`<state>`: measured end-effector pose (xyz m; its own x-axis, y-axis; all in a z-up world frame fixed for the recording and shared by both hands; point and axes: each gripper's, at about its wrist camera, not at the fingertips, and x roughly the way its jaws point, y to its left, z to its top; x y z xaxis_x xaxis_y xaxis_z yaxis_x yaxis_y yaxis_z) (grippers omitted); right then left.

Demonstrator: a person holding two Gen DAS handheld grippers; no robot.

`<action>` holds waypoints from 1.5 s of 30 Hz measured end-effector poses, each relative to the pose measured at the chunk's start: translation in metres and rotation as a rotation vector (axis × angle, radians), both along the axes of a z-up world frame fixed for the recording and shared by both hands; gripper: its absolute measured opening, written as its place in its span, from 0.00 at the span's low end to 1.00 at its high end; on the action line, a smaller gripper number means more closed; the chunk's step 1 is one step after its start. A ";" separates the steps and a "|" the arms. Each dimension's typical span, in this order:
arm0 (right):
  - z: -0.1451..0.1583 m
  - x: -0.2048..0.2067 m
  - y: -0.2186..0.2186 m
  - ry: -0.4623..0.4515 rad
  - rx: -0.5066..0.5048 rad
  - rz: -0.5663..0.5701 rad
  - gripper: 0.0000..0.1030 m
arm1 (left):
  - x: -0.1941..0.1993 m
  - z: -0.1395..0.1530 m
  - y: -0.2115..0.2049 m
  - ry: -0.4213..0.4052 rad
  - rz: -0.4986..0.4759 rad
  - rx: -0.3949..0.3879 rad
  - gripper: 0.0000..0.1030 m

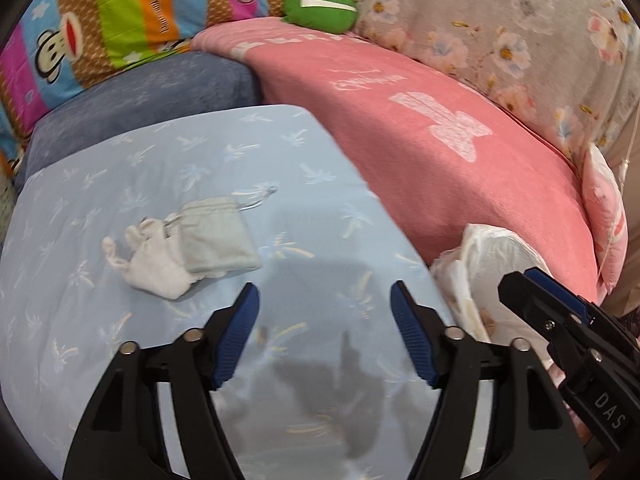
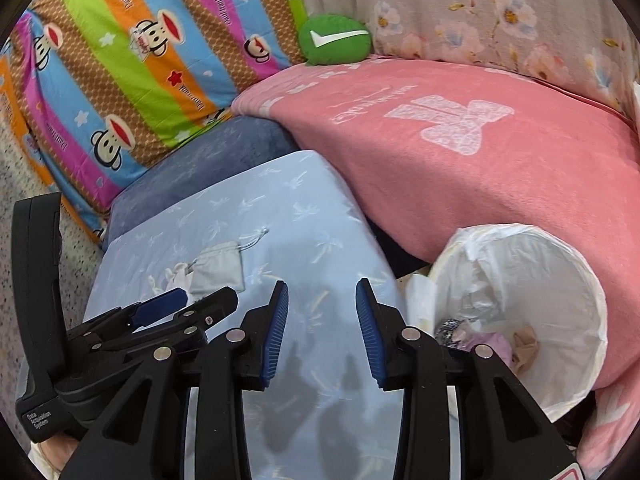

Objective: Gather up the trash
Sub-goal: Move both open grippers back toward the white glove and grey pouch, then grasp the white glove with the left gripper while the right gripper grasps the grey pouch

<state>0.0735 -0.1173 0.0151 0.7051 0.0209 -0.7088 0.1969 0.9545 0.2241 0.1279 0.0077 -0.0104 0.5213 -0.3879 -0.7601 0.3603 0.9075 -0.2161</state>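
Between our 2 hand-held grippers we hold nothing. We see the left hand-held gripper (image 1: 325, 300) with its blue pads spread wide, hovering over the light blue bedsheet (image 1: 240, 152) without touching it. Our right hand-held gripper (image 2: 322, 300) is also spread, somewhat less wide, empty and above the same sheet; it sits just right of the left one, whose tip (image 2: 192, 300) shows at its lower left.

Ahead and left of the left hand-held gripper we find a crumpled white tissue (image 1: 154, 262) lying on the sheet, touching and partly tucked under a small grey drawstring pouch (image 1: 214, 236). From the right wrist view, both lie ahead and to the left, the tissue (image 2: 176, 276) beside the pouch (image 2: 218, 266).

Just right of the right hand-held gripper we see a bin lined with a white bag (image 2: 560, 300), leaning against a pink blanket (image 2: 500, 168). Inside it lie crumpled scraps: something pinkish, something tan and a dark glittery bit. Farther ahead sits a green plush (image 2: 336, 42).
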 end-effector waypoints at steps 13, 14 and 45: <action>-0.030 0.055 0.069 0.066 -0.019 0.118 0.46 | 0.038 -0.037 0.094 0.088 0.226 -0.002 0.76; -0.034 0.061 0.074 0.072 -0.017 0.127 0.46 | 0.041 -0.040 0.100 0.095 0.240 -0.003 0.78; -0.125 0.171 0.135 0.230 -0.063 0.263 0.05 | 0.098 -0.081 0.113 0.200 0.153 -0.101 0.15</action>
